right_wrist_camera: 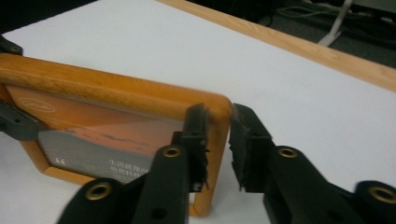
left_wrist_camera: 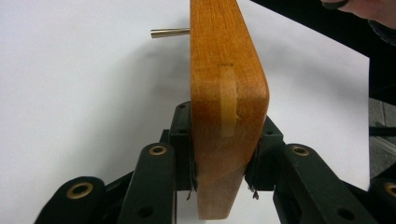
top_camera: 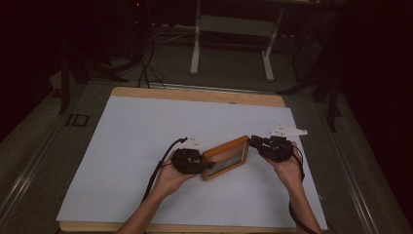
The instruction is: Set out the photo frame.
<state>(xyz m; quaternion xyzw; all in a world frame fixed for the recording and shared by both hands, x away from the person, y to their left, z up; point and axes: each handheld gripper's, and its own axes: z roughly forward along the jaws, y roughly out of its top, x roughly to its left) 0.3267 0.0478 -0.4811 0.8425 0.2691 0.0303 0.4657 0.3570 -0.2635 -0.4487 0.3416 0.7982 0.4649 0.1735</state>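
An orange wooden picture frame [top_camera: 225, 157] is held tilted just above the white sheet [top_camera: 146, 126], near the table's middle front. My left gripper [top_camera: 207, 165] is shut on the frame's left end. In the left gripper view, its pads [left_wrist_camera: 226, 126] press both faces of the wooden edge [left_wrist_camera: 229, 79], and a small brass pin [left_wrist_camera: 170, 32] sticks out of the frame's far side. My right gripper [top_camera: 253, 142] is at the frame's right end. Its jaws [right_wrist_camera: 219, 116] straddle the frame's corner [right_wrist_camera: 107, 93], with a thin gap at the right pad [right_wrist_camera: 245, 140].
The white sheet covers a wooden table whose bare edge [top_camera: 195, 94] shows at the back. Beyond it, a white desk stand [top_camera: 195, 48] and cables [top_camera: 146, 68] sit on the dark floor. The person's right hand [left_wrist_camera: 364, 9] shows at the top right of the left gripper view.
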